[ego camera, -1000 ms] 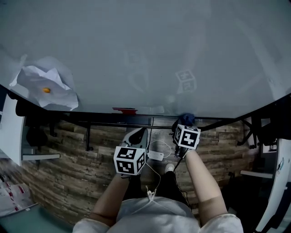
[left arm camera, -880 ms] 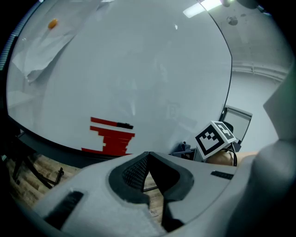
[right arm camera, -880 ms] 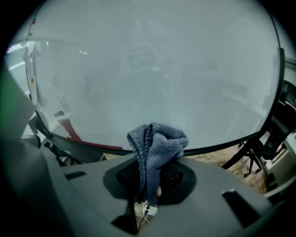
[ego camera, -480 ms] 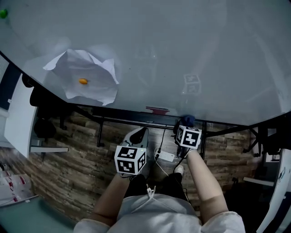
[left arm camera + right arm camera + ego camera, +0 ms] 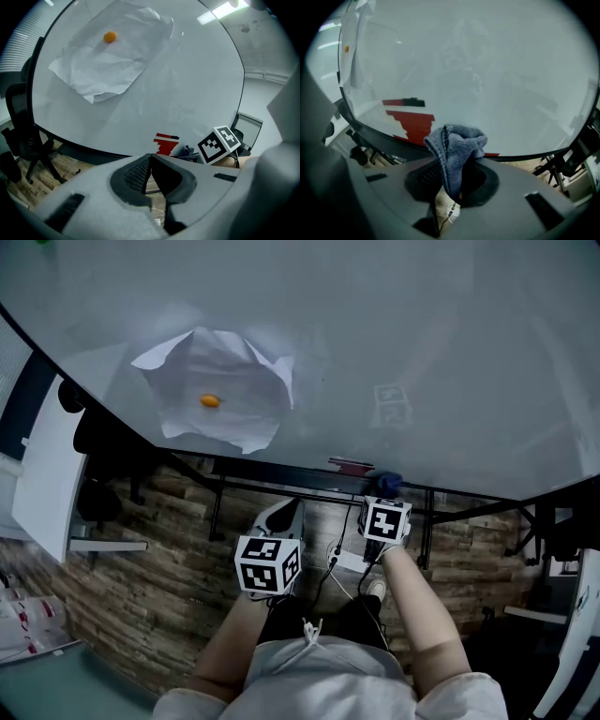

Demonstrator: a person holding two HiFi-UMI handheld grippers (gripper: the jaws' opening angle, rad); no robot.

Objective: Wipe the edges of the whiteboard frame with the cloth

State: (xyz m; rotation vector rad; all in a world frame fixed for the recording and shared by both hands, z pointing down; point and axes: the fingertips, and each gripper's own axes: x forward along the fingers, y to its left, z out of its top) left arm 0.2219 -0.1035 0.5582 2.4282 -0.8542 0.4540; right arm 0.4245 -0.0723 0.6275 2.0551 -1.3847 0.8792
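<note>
The cloth (image 5: 457, 147), blue-grey terry folded into a wad, sits centre frame, clamped in the right gripper (image 5: 458, 174) at the whiteboard frame (image 5: 379, 137), the dark lower edge. Left of it is a red stepped logo (image 5: 410, 123), its lettering illegible. The left gripper (image 5: 151, 161) is closed on nothing.

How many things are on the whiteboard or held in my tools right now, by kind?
Sheet of paper: 1
Orange magnet: 1, on the paper
Red mark: 1, near the board's bottom edge
Cloth: 1, clamped in the right tool
Total: 4
</note>
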